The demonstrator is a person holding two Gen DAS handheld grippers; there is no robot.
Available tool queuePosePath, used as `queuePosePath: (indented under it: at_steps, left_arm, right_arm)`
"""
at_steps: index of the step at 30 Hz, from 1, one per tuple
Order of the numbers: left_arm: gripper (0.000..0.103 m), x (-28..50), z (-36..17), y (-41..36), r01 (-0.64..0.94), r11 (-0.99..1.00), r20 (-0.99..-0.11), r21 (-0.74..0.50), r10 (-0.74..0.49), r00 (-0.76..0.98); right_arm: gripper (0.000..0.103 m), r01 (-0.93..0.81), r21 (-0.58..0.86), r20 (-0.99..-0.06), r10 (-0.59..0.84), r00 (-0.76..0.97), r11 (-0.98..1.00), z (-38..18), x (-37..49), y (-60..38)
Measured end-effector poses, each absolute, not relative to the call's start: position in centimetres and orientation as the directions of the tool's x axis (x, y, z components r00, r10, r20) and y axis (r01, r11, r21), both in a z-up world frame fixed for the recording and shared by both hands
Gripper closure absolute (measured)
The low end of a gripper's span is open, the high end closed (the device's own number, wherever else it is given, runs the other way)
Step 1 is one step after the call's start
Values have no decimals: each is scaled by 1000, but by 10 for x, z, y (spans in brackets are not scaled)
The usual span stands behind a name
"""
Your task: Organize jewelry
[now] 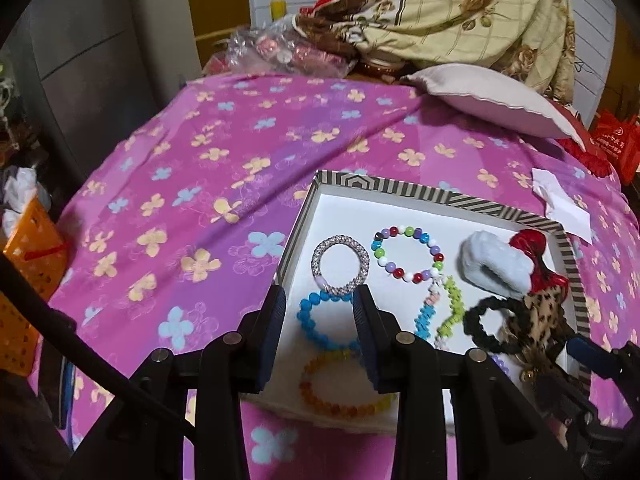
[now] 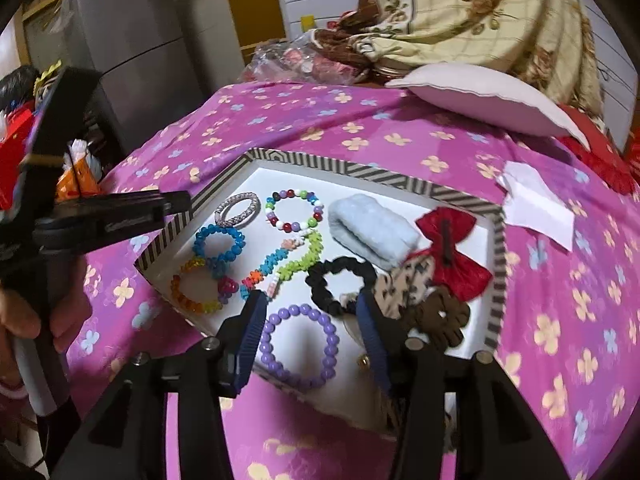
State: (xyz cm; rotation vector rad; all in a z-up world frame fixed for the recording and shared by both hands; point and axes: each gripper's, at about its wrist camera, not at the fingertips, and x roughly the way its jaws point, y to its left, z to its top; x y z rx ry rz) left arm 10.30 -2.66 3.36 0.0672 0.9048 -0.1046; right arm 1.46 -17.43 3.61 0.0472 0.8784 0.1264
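above the striped box (image 1: 440, 194) on the bed, both my claws — left claw (image 1: 320, 300), right claw (image 2: 310, 308) — hang open, gripping nothing.

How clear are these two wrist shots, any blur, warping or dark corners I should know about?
Left wrist view: fisheye bends the striped box rim, corners vignette black, the bedspread is slightly smeared, and the beaded bracelets stay readable. Right wrist view: same warping and dark corners, the purple bracelet is sharp, and the right-hand bedspread flowers blur.
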Motion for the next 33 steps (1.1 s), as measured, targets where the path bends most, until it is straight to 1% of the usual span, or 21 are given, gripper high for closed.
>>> queuePosePath:
  at_steps: [5,9,19,33]
  left_arm:
    - [58,79,43,-29,125,992,-765,26,-61,641]
    - [58,63,47,-32,134,991,-764,29,-64,642]
    - [58,37,57,-29,115,993,-760,7,-70,646]
    - [58,19,71,-25,92,996,-738,9,-56,673]
  right_arm:
    - [51,-48,91,-750,100,653,995,45,4,-178]
    - [44,-21,72,-741,67,668,997,53,-2,-176]
    - [38,20,92,-728,53,684,996,60,-14,-169]
    - [37,38,104,-721,49,691,994,67,-27,-166]
